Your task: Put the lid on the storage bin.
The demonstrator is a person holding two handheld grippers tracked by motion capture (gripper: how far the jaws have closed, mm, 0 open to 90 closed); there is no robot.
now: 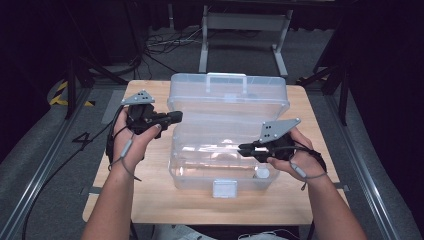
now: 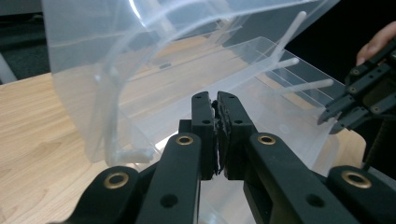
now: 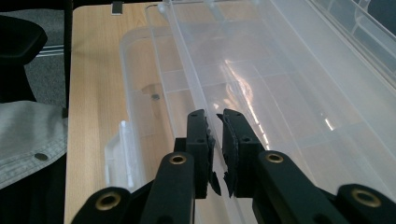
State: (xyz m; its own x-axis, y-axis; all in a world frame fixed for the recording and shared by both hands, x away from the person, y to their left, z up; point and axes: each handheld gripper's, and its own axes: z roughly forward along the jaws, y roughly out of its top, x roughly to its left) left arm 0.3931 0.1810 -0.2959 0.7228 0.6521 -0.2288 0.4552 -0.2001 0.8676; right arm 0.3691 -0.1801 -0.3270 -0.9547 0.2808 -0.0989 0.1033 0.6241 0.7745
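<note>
A clear plastic box (image 1: 200, 176) stands open on the wooden table (image 1: 150, 200), its lid (image 1: 227, 95) tipped up at the back. Inside sits a clear inner tray (image 3: 289, 98). My right gripper (image 3: 215, 116) is shut on the tray's thin rim (image 3: 184, 56); from above it (image 1: 243, 148) reaches into the box from the right. My left gripper (image 2: 217, 100) has its jaws pressed together with nothing visible between them. Seen from above it (image 1: 178, 116) is level at the lid's left edge. In the left gripper view the lid (image 2: 93, 56) curves up at the left and the right gripper (image 2: 329, 119) holds the tray's far side.
A white latch (image 1: 224, 188) hangs on the box's front wall, and a small white round piece (image 1: 262, 173) lies in its front right corner. Bare table lies left and in front of the box. A white frame (image 1: 245, 22) and cables (image 1: 165, 42) are on the floor behind.
</note>
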